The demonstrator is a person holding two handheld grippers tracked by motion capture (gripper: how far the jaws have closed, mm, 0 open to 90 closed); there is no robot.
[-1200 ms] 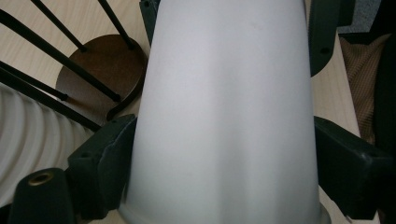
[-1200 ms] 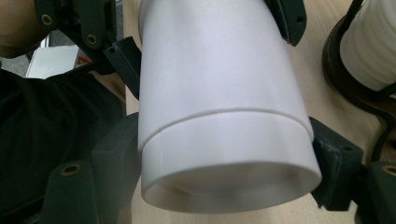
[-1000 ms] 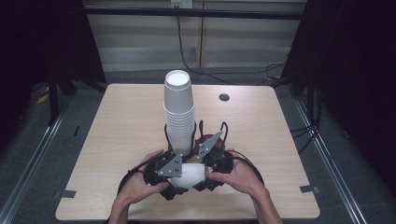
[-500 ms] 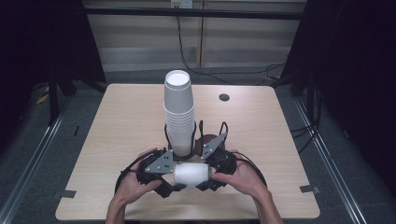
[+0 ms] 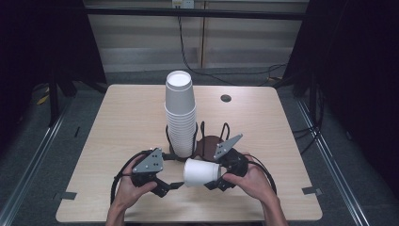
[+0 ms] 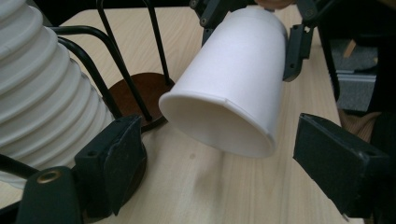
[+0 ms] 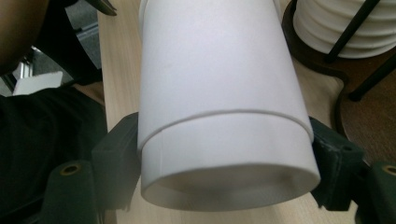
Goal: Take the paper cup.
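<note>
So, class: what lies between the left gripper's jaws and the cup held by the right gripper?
Only bare table in the left gripper view; the cup hangs apart.

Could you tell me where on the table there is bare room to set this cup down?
The table is bare left of the cup stack, and right of it up to the dark grommet. It is crowded around the wire holder and both grippers.

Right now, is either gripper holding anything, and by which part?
The right gripper's jaws clamp the white paper cup's sides near its base. The left gripper, its jaws having just been closing, holds nothing.
</note>
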